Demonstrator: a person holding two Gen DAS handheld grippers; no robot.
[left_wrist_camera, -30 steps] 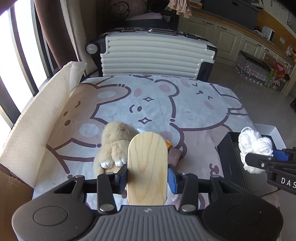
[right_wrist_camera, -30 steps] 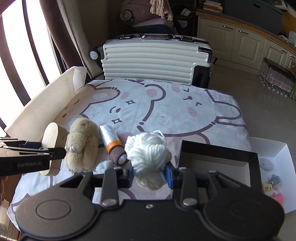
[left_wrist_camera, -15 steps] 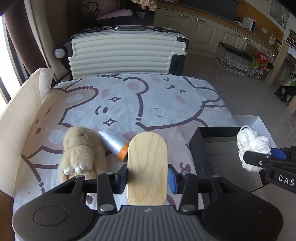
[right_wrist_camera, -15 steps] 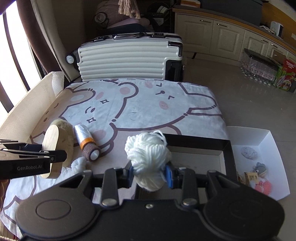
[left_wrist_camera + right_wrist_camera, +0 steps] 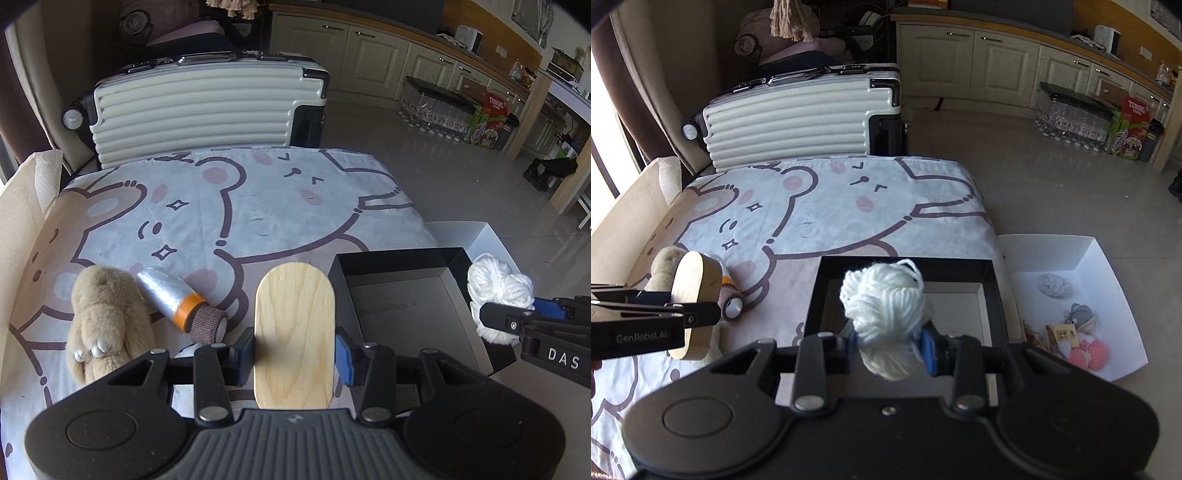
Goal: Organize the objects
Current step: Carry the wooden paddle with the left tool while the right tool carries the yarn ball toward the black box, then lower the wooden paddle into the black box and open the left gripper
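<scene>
My left gripper [image 5: 294, 352] is shut on an oval wooden block [image 5: 294, 332], held above the table just left of the open black box [image 5: 406, 314]. My right gripper [image 5: 890, 345] is shut on a white yarn ball [image 5: 884, 314] and holds it over the black box [image 5: 995, 295]. The yarn ball also shows at the right in the left wrist view [image 5: 496, 295]. A tan plush toy [image 5: 103, 317], a clear thread spool with an orange band [image 5: 168, 297] and a brown bandage roll [image 5: 208, 325] lie on the cartoon-bear tablecloth [image 5: 240, 206].
A white tray [image 5: 1082, 258] right of the black box holds several small trinkets. A ribbed white suitcase [image 5: 801, 118] stands behind the table. A cream cardboard wall [image 5: 18, 221] borders the table's left side. Kitchen cabinets and tiled floor lie beyond.
Both grippers have moved right with their loads. The yarn ball went from over the tablecloth to over the black box. The wooden block moved from above the plush toy toward the box's left wall.
</scene>
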